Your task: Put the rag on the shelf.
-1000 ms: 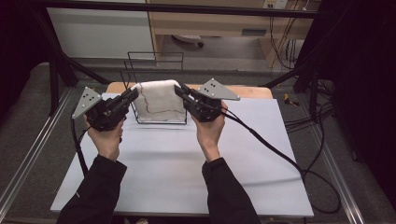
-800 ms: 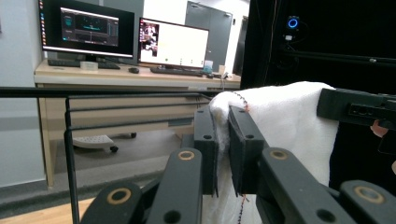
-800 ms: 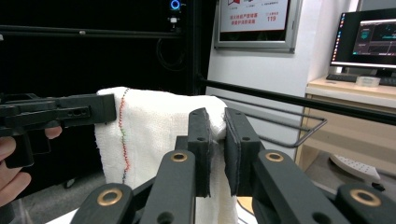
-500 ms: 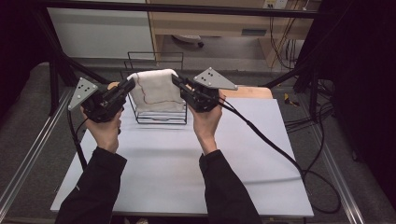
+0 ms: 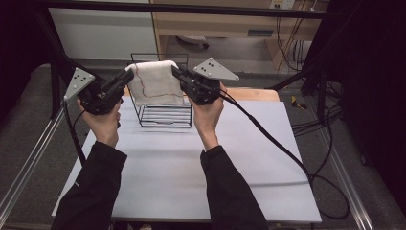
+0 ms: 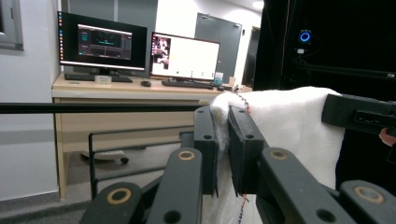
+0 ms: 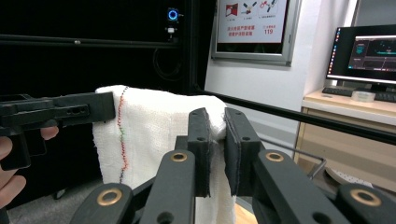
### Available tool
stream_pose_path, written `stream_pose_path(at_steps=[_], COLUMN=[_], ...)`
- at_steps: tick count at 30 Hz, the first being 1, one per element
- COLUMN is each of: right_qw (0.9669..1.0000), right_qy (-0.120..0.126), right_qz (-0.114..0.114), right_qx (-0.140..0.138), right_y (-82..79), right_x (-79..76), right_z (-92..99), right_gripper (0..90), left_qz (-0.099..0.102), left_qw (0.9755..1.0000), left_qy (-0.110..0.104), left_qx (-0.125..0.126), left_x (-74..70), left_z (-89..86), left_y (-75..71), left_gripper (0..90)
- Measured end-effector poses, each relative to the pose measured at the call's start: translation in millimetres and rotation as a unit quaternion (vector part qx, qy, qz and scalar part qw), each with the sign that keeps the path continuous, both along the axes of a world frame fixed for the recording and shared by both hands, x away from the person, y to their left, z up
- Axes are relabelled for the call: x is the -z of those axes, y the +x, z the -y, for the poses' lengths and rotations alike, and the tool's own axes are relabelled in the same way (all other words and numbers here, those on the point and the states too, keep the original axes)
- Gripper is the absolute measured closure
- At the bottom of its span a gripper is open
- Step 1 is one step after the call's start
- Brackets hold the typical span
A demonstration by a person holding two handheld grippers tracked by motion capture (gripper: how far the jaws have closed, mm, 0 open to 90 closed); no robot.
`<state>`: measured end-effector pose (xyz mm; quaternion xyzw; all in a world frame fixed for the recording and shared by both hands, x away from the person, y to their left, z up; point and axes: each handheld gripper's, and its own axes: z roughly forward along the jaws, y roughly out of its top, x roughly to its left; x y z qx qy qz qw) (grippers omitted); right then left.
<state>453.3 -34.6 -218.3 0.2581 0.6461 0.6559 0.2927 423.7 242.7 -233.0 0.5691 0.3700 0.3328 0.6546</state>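
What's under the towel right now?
The black wire basket sits below the white towel, which both grippers, left and right, hold up. The basket's floor shows nothing; its back wall is covered.

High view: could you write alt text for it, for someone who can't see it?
A person's two hands, each with a black two-jaw gripper, the left gripper and the right gripper, hold a white woven cloth with a red stitched edge stretched between them above a black wire rack on a white table.

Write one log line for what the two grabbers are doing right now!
left gripper: shut on towel | right gripper: shut on towel | towel: held above wire rack
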Motion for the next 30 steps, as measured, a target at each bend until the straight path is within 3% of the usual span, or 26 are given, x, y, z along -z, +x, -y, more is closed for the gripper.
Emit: stream_pose_path(at_steps=[10,30], right_qw=[0.9999,0.9996], right_qy=[0.000,0.013], right_qz=[0.009,0.017], right_qx=[0.008,0.016], right_y=[9.6,25.8], right_x=[-17.7,-32.5], right_z=[-5.0,-15.1], right_gripper=[81.8,81.8], left_qz=[0.010,0.011], left_qw=[0.9999,0.9998], left_qy=[0.005,-0.003], left_qx=[-0.010,-0.016], left_x=[-14.5,-38.3], left_z=[-0.4,-6.6], left_y=[10.0,35.2], left_gripper=[82.1,82.2])
